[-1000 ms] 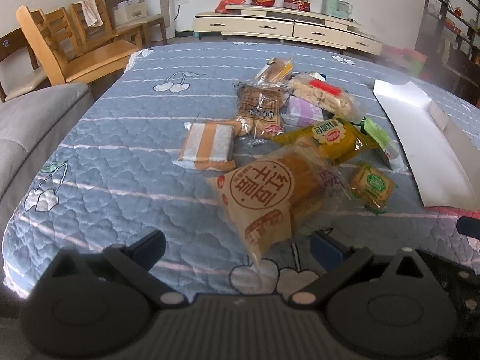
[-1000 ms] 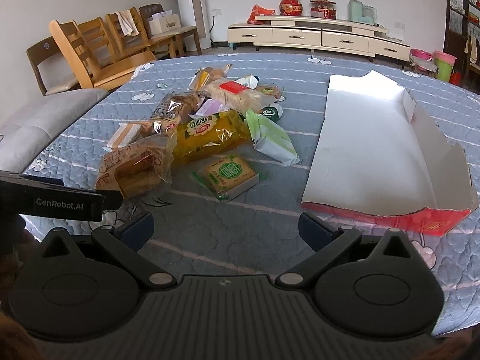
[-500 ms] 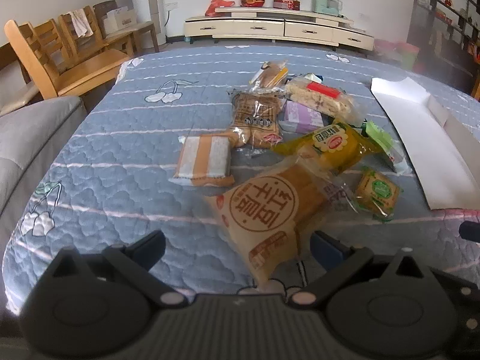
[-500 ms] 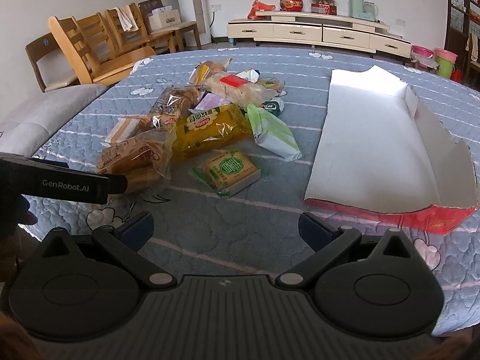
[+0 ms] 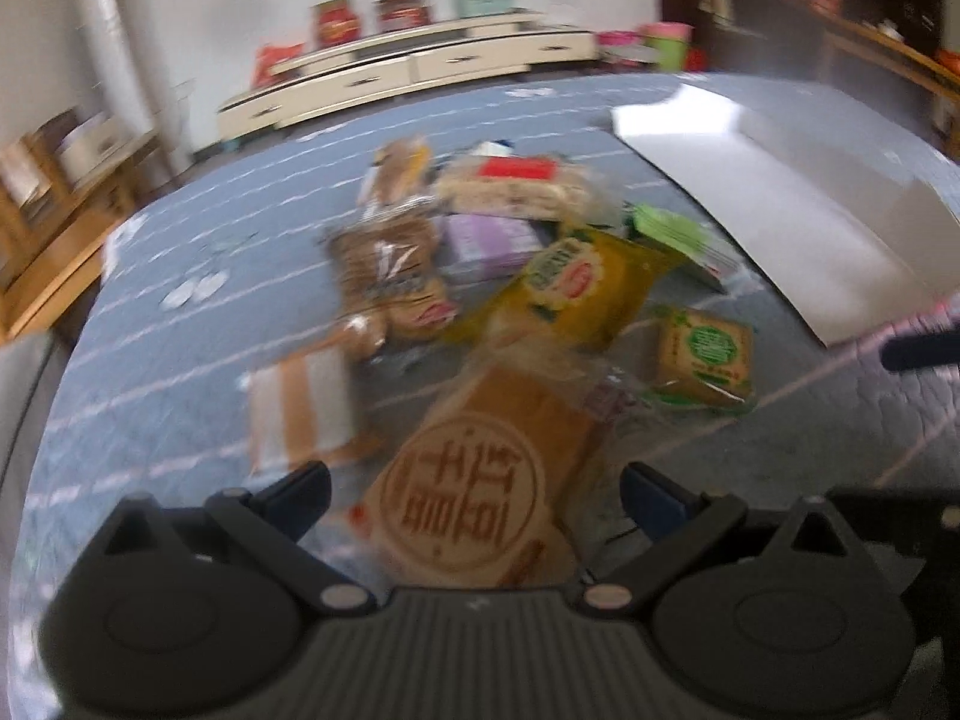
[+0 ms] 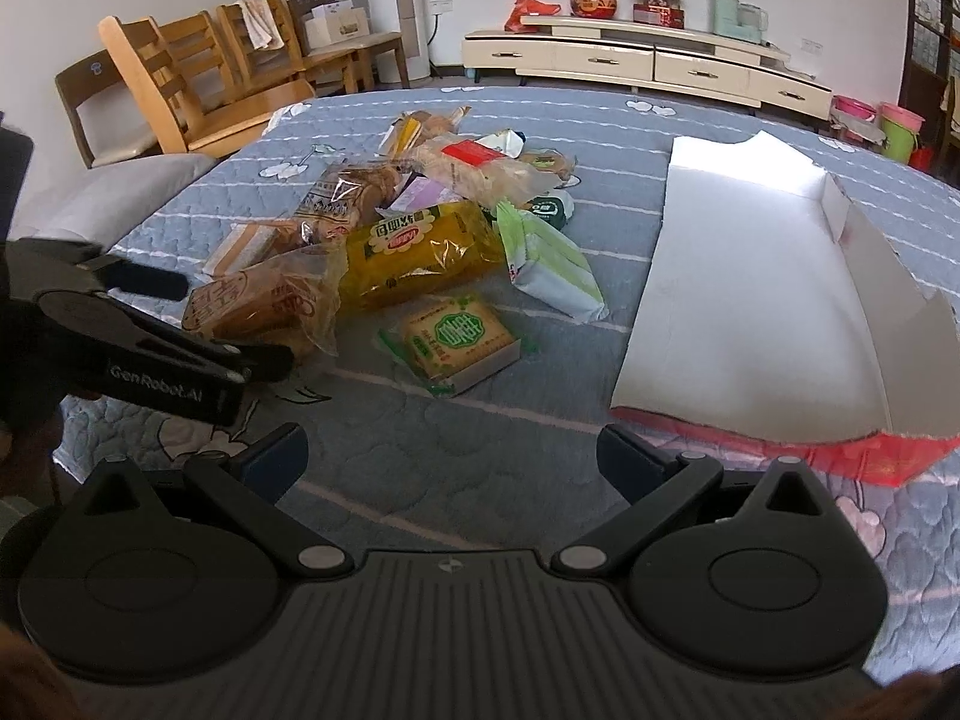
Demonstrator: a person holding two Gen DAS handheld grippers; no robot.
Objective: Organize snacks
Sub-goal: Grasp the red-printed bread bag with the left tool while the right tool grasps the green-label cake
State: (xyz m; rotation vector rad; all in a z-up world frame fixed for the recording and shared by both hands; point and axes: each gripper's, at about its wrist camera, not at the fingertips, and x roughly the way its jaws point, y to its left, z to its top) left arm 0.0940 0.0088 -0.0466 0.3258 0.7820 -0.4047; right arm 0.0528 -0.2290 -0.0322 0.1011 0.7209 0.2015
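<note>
While agape, left tongs (image 5: 474, 495) straddle bread bag (image 5: 480, 480).

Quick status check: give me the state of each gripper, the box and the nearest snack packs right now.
left gripper: open, straddling the bread bag, not yet closed
right gripper: open, empty, over bare quilt
bread bag: sealed, lying flat on the quilt
white box: open, empty
green biscuit pack: sealed, flat, apart from the pile
yellow bag: sealed, lying in the pile

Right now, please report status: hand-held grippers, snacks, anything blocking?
Left hand-held gripper open, astride bread bag. Right hand-held gripper open, empty, over quilt. Box empty. Nothing blocking.
</note>
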